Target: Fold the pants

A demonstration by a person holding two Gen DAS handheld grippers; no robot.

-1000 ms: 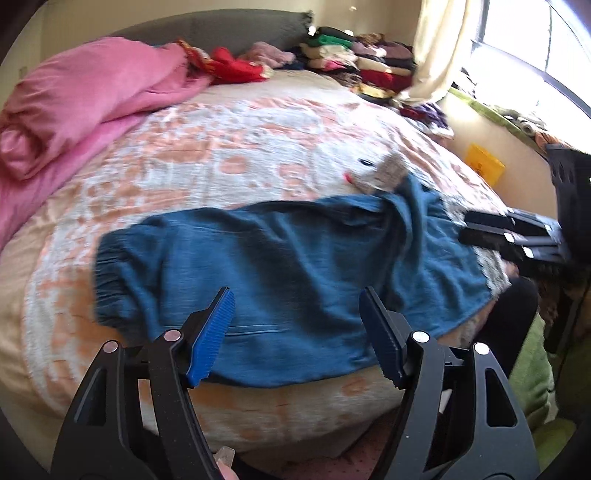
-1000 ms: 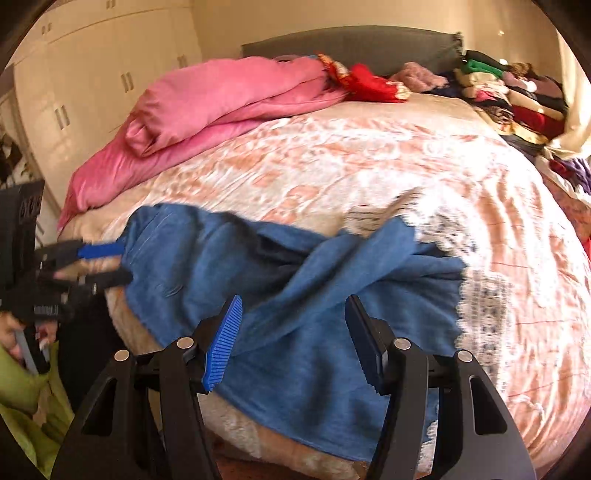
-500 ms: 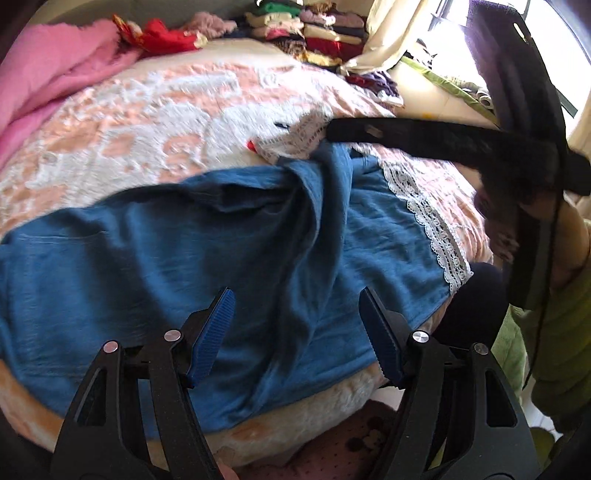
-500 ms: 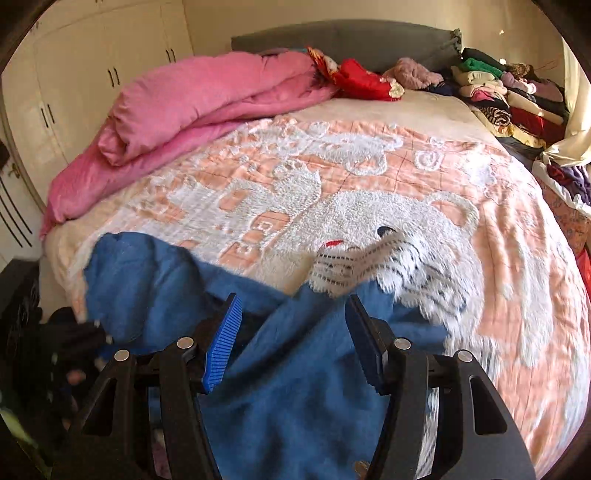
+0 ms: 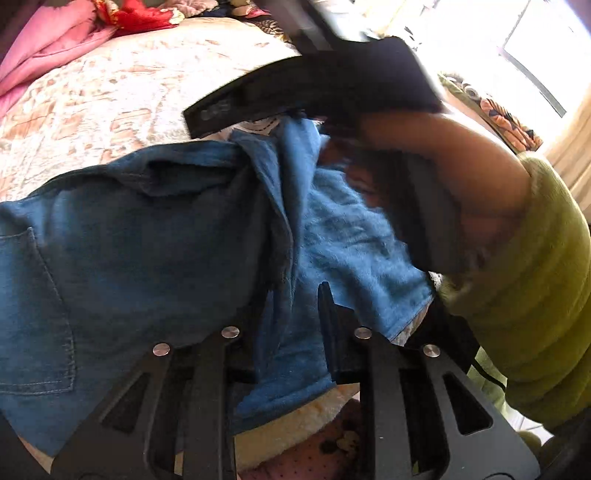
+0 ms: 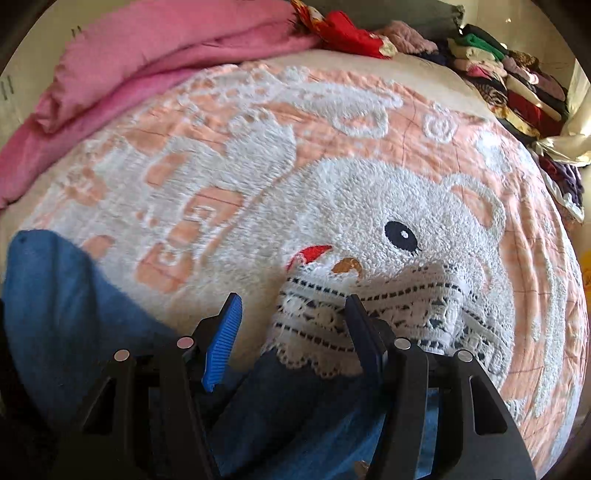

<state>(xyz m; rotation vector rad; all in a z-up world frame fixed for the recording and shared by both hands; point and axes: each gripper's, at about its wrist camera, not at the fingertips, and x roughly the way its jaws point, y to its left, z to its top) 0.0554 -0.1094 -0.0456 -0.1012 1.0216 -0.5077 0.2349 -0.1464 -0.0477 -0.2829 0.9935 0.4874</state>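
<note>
Blue denim pants [image 5: 110, 236] lie across the near edge of the bed, with a raised fold running up their middle. My left gripper [image 5: 291, 317] is open, pushed low into the pants with the fold between its fingers; its left finger is hidden under cloth. My right gripper [image 6: 291, 332] is open over the pants' white lace trim [image 6: 369, 325], which lies bunched on the blanket; its right finger [image 6: 360, 328] touches the lace. In the left wrist view the right gripper's black body [image 5: 295, 88] and the hand holding it reach over the pants.
A pink and white bear-pattern blanket [image 6: 295, 155] covers the bed. A pink duvet [image 6: 147, 66] is bunched at the far left. Red cloth [image 6: 343, 33] and stacked folded clothes [image 6: 509, 88] sit at the head of the bed. A bright window [image 5: 535, 55] is to the right.
Both grippers moved forward and down onto the pants. The right gripper crossed over to the lace trim. The left gripper sank into the fold of denim.
</note>
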